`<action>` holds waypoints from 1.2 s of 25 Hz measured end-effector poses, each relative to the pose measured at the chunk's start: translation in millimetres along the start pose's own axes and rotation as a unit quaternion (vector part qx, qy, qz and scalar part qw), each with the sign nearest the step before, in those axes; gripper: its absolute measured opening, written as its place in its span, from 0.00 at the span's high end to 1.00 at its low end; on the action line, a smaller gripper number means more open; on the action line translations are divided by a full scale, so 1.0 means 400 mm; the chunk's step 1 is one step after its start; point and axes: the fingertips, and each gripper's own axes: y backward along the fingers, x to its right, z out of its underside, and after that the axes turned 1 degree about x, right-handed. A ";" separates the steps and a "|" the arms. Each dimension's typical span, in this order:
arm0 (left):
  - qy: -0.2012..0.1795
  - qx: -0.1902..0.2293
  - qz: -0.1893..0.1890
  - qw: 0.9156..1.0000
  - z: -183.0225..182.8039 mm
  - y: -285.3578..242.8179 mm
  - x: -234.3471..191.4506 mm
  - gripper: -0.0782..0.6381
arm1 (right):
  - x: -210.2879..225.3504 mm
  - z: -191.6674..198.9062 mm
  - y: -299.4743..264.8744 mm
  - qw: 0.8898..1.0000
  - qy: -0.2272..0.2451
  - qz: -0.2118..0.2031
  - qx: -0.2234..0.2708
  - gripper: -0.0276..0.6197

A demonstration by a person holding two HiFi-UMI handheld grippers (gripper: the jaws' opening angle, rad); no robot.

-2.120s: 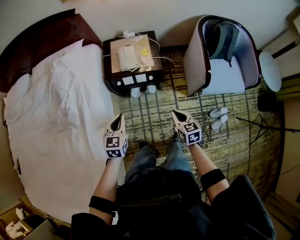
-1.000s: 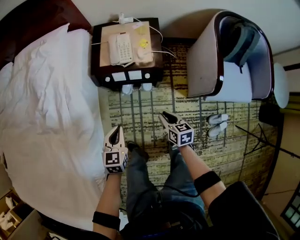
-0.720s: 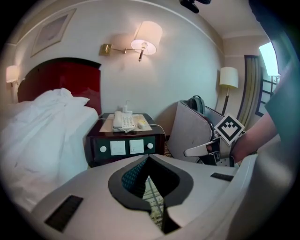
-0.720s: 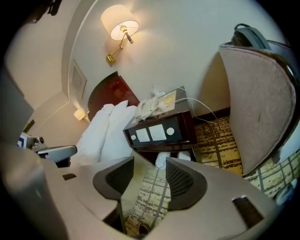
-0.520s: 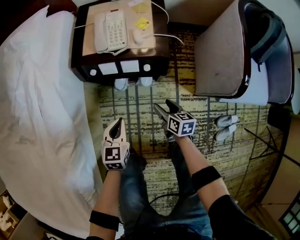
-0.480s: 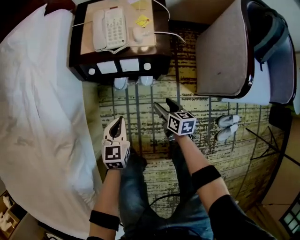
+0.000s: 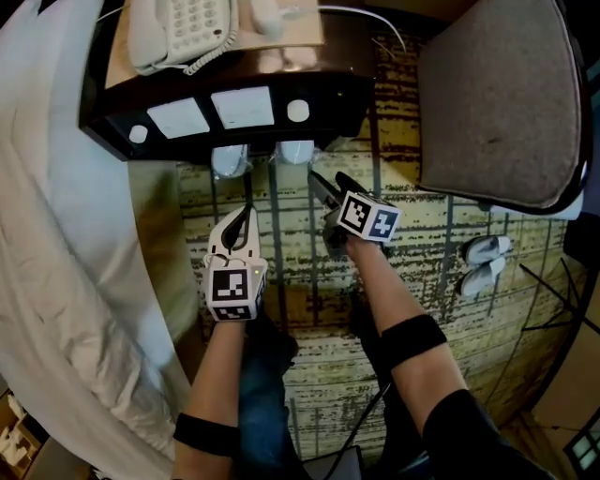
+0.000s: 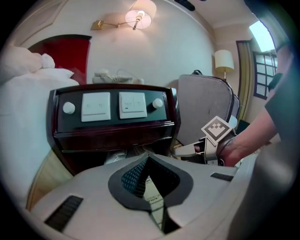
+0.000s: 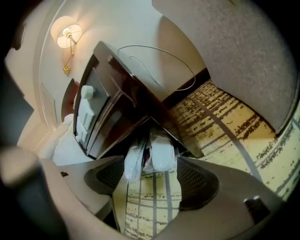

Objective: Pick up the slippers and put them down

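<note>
Head view: The nightstand (image 7: 234,117) is cut off at the top edge, with only part of the phone (image 7: 178,28) showing. The slippers (image 7: 295,152) lie under the nightstand on the carpet (image 7: 281,253). Only two pale toes stick out, side by side; the rest is hidden beneath it. The left gripper (image 7: 246,214) points at the left toe, jaws together, nothing in them. The right gripper (image 7: 323,184) sits just short of the right toe, partly masked by its own marker cube. The chair (image 7: 497,103) on the right is cropped. A second pair (image 7: 483,262) lies well apart beside it. The bed (image 7: 56,244) runs off the left.

Left gripper view: The jaws meet in a closed point and are empty. The gripper's own body covers most of the floor, so only a scrap of white under the nightstand shows the slippers. The right gripper is in sight to the right, near the chair.

Right gripper view: The picture is tilted and the nightstand leans across it. The jaws stand wide apart and have just been opening. The pads press on nothing. The slippers sit at the jaws' mouth, just ahead of the tips. They are white and soft-looking, soles together, and seem wrapped in clear film. Their heel ends are lost in the dark under the nightstand.
</note>
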 end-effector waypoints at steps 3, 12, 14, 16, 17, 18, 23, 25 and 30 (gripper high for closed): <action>-0.007 0.003 0.001 1.000 0.034 -0.077 -0.007 0.89 | 0.049 0.004 -0.065 1.000 -0.027 -0.011 0.006 0.37; -0.012 0.020 0.006 1.000 0.098 -0.243 -0.002 0.89 | 0.147 0.023 -0.204 0.993 -0.104 -0.042 0.032 0.37; -0.016 0.024 0.010 1.000 0.104 -0.268 0.000 0.89 | 0.157 0.035 -0.233 0.992 -0.111 -0.047 0.033 0.37; -0.022 0.026 0.013 0.999 0.112 -0.289 -0.002 0.89 | 0.165 0.046 -0.262 0.991 -0.122 -0.049 0.034 0.37; -0.025 0.027 0.014 0.999 0.117 -0.298 -0.003 0.89 | 0.170 0.048 -0.275 0.990 -0.129 -0.050 0.037 0.37; -0.026 0.027 0.015 0.999 0.122 -0.306 -0.004 0.89 | 0.174 0.048 -0.287 0.989 -0.135 -0.051 0.041 0.37; -0.026 0.029 0.012 0.999 0.143 -0.327 -0.025 0.89 | 0.159 0.041 -0.339 0.984 -0.151 -0.077 0.053 0.45; -0.027 0.027 0.014 0.999 0.156 -0.331 -0.030 0.89 | 0.145 0.047 -0.349 0.983 -0.148 -0.094 0.048 0.51; -0.022 0.018 0.016 0.999 0.187 -0.329 -0.032 0.89 | 0.138 0.046 -0.343 0.979 -0.152 -0.125 0.052 0.76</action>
